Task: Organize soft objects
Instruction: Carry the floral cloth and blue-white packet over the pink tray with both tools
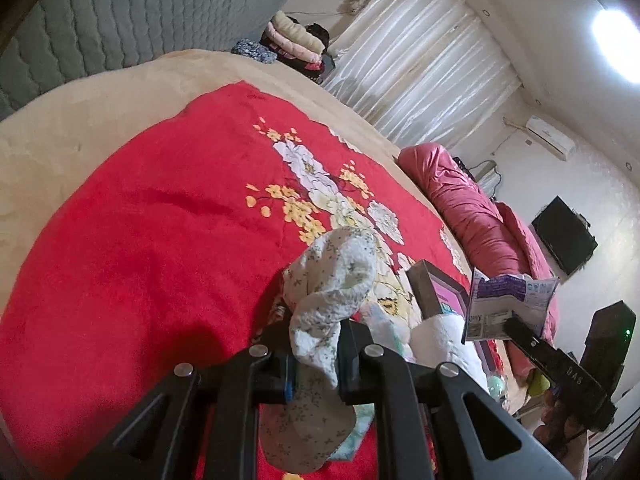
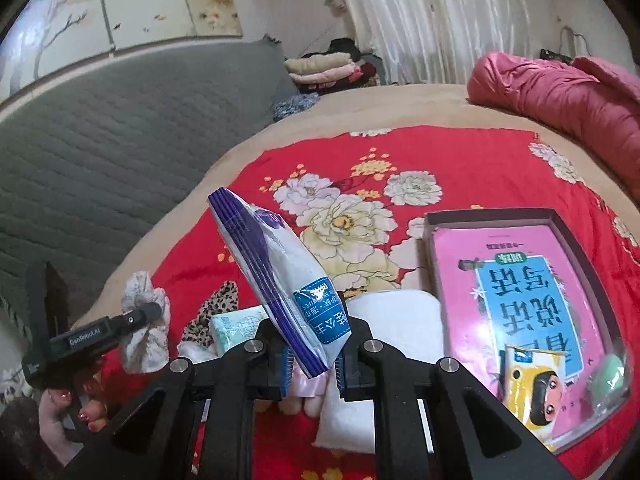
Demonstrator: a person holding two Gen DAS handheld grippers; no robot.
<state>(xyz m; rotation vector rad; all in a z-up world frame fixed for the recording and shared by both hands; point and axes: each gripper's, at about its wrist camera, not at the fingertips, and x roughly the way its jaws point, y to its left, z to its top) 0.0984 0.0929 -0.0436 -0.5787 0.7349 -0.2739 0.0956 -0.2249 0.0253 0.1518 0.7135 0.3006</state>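
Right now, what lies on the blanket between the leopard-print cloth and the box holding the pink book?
In the right wrist view, a white folded towel lies between the leopard-print cloth and the box, partly hidden behind the wipes pack.

Left wrist view looks down along its fingers, close over the red blanket [image 1: 140, 240], toward the far curtain [image 1: 420, 60]. Right wrist view faces the same way, close too. Both share blanket, box [image 2: 520, 320], pink quilt [image 2: 560, 92].
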